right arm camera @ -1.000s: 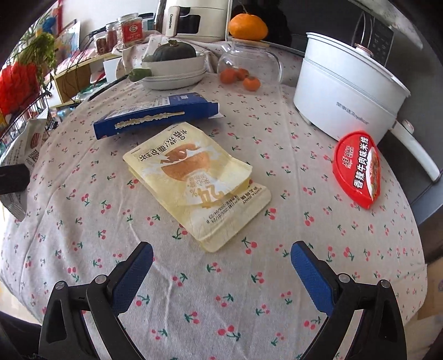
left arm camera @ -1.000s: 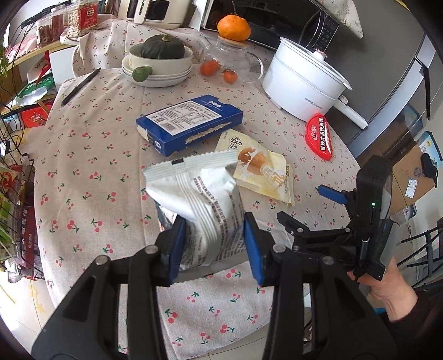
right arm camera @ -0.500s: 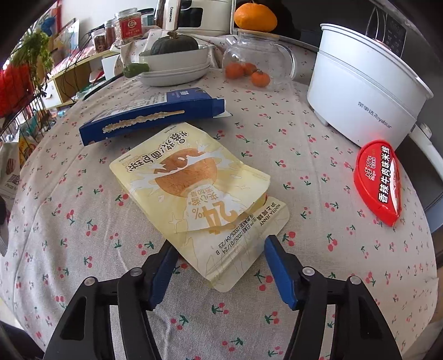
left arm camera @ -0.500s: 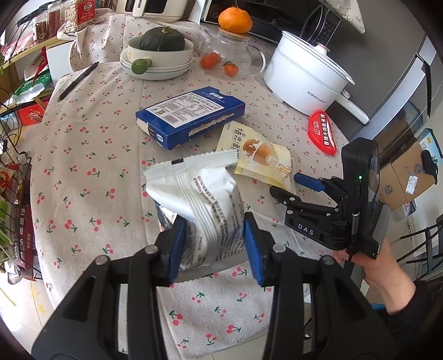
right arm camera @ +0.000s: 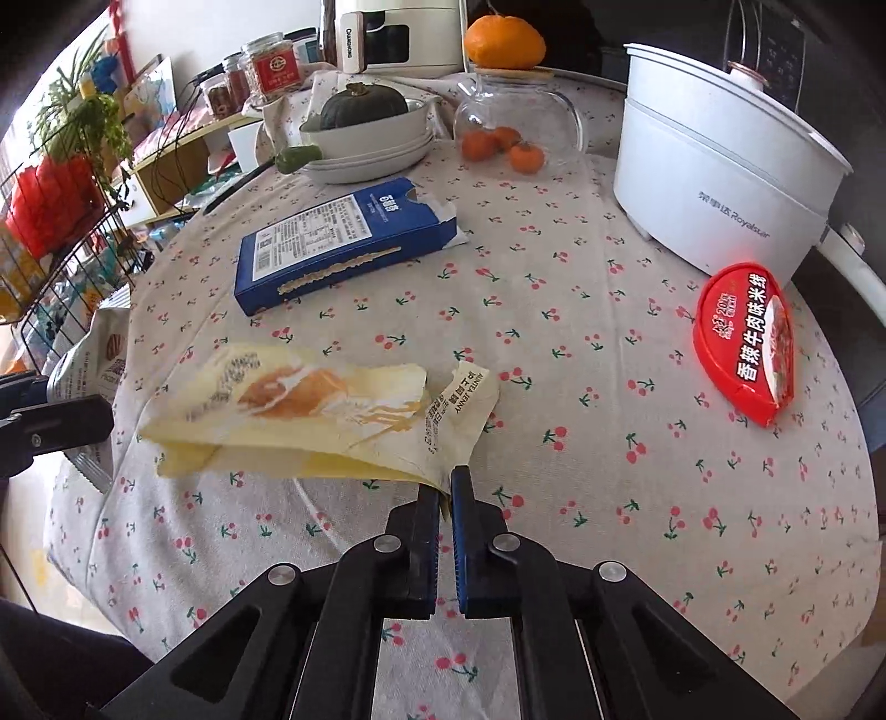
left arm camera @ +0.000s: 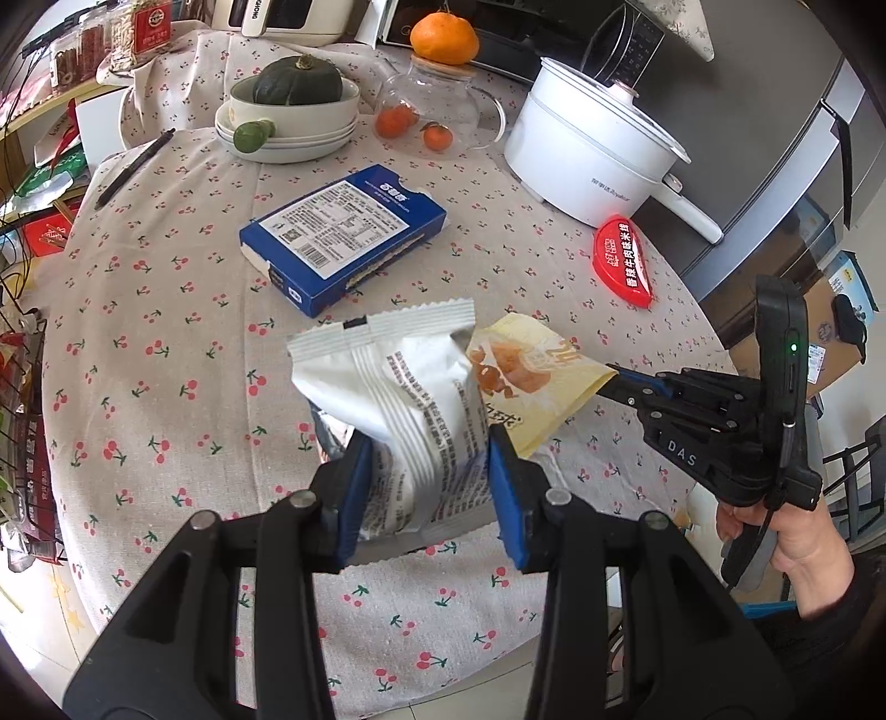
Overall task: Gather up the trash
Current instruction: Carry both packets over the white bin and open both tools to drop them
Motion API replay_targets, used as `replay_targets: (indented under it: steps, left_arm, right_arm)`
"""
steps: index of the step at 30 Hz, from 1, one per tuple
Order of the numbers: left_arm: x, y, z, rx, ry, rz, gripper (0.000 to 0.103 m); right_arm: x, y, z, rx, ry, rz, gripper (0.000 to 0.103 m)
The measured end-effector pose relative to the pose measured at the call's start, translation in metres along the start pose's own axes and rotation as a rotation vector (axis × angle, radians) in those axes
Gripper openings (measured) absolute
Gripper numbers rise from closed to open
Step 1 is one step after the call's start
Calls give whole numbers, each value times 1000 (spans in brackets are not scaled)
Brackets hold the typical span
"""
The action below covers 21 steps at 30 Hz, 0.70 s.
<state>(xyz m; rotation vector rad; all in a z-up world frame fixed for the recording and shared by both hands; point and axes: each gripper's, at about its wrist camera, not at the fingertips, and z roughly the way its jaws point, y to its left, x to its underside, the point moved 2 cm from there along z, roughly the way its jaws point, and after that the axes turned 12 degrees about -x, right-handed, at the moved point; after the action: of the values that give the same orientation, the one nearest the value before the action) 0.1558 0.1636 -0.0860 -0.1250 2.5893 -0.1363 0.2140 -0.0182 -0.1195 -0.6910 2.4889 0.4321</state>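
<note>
Count of items in view, both wrist cameras:

- Snack wrappers: 2. One silver-white bag (left arm camera: 410,410), one yellow pouch (right arm camera: 310,410).
- Blue carton (left arm camera: 343,238): 1.
- Red oval lid (right arm camera: 747,343): 1.
- White electric pot (right arm camera: 720,183): 1.
- Glass teapot (right arm camera: 518,122): 1, with 3 small oranges (right arm camera: 501,147) seen through the glass.
- Large orange (right arm camera: 504,41) on top of the teapot: 1.
- Dark green squash (left arm camera: 293,83): 1, sitting in a stack of white dishes (left arm camera: 288,135); exact dish number unclear.
- Small green fruit (left arm camera: 252,135): 1.
- Black pen (left arm camera: 133,169): 1.
- Red-labelled jars (right arm camera: 271,69) at the back: at least 2.
- Handheld grippers: 2, left gripper (left arm camera: 423,487) and right gripper (right arm camera: 446,490).
</note>
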Motion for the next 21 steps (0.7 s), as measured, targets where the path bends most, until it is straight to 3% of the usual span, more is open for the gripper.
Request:
replay_targets:
  steps: [10,21]
  left_arm:
    - [1,-29,-2,54,9,31,43]
    - [9,-112,-9,154,6,169,43]
  right_arm:
    - [35,-52,-63,71,-15,102,4]
    - [86,-96,-156,143,-117,179,4]
